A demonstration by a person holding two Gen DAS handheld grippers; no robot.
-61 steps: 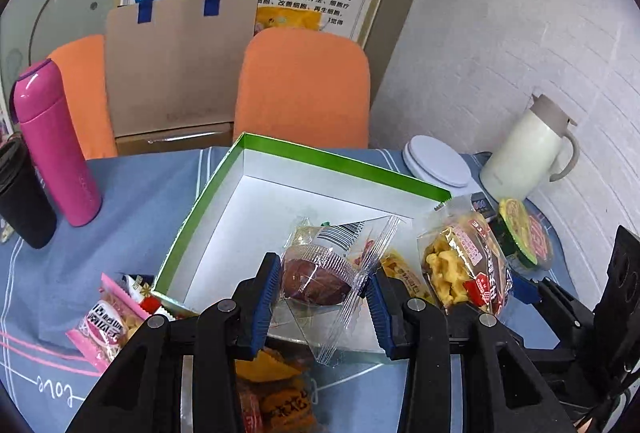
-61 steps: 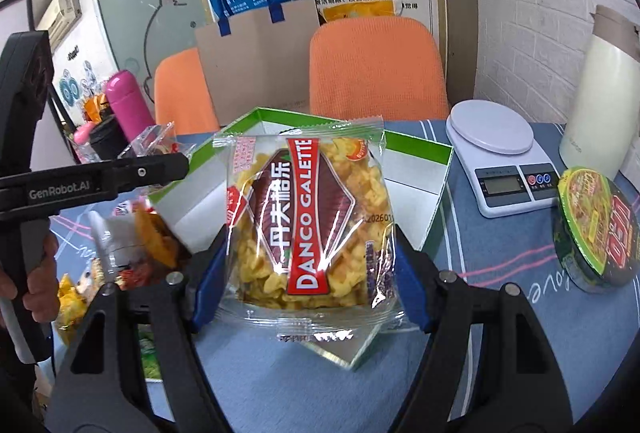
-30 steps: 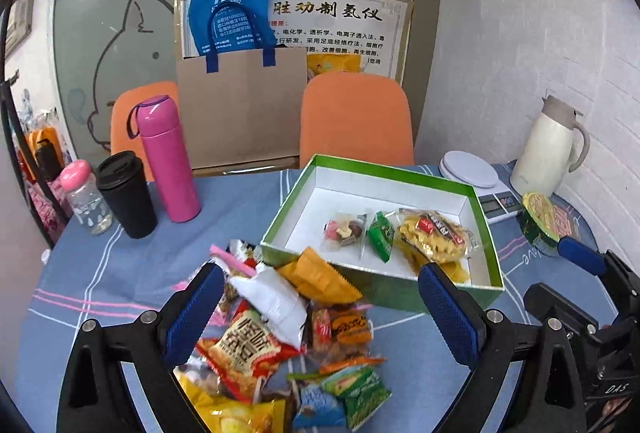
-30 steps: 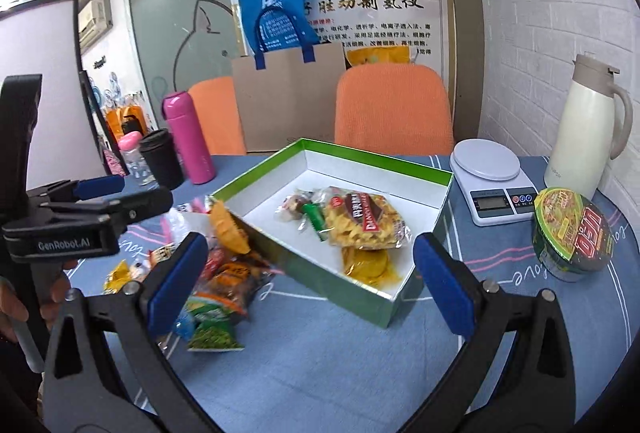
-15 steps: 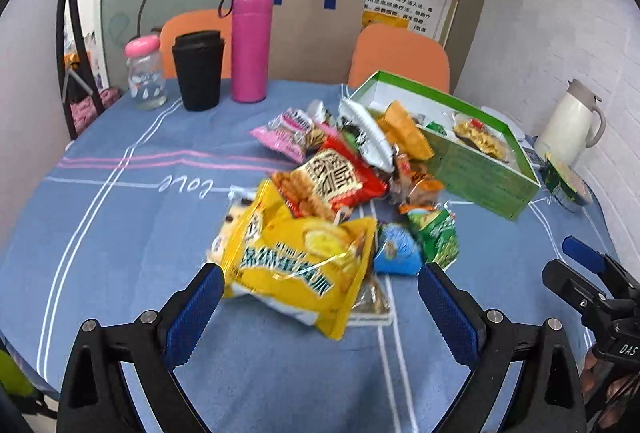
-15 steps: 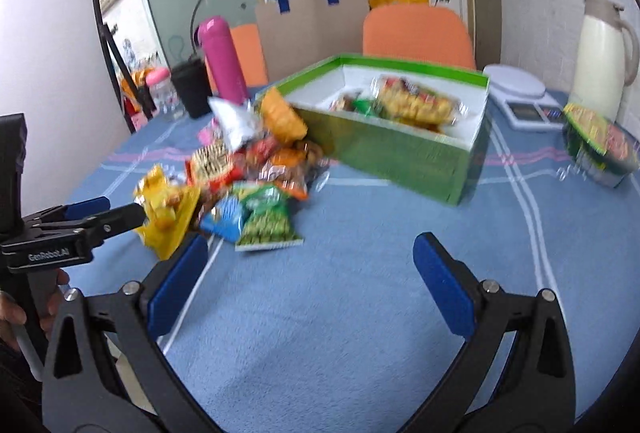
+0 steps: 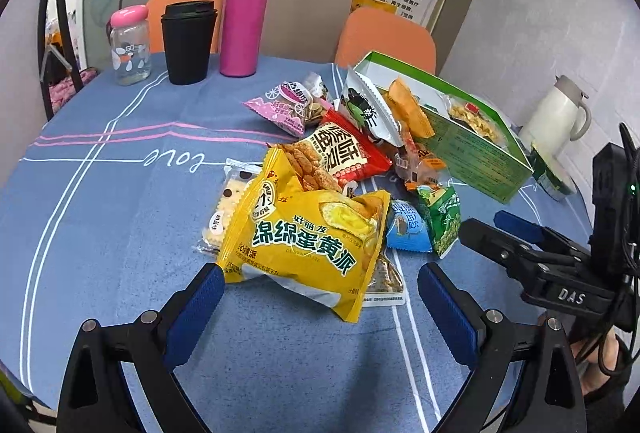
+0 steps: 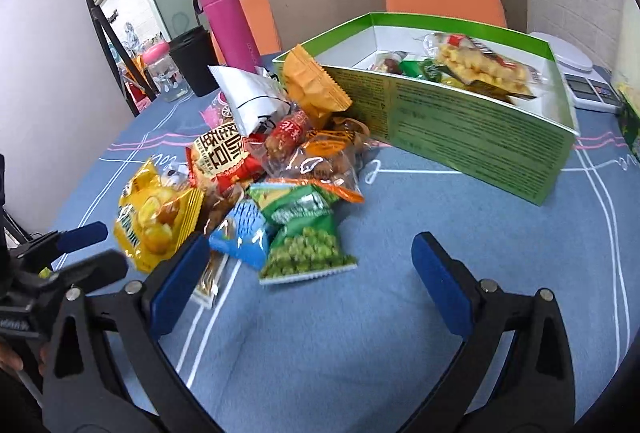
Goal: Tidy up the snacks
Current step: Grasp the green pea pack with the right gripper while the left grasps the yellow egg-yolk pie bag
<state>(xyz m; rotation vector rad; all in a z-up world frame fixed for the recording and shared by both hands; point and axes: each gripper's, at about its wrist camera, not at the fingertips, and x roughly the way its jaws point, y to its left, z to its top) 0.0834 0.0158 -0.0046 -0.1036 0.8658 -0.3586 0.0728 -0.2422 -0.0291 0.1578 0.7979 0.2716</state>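
My yellow egg-yolk pie bag (image 7: pixel 304 233) looked like glossy crinkled plastic film. At one o'clock the green box (image 7: pixel 476 157) seemed matt printed cardboard. The blue tablecloth (image 7: pixel 120 217) was matt woven cloth; my gripper's finger pads (image 7: pixel 196 309) matt blue.

Both packets now released into green box (image 8: pixel 472 129), left gripper (image 7: pixel 320 297) and right gripper (image 8: pixel 310 267) emptied, pulled back

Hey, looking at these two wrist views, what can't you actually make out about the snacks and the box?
- Box floor: in the right wrist view the near wall hides it; snacks lower down can't be counted.
- Flat packet under the yellow pie bag: left wrist view, mostly covered, label unreadable.
- Cup noodles: cut off by the right edge of the right wrist view.
- Box print: too small and blurred to read in either view.
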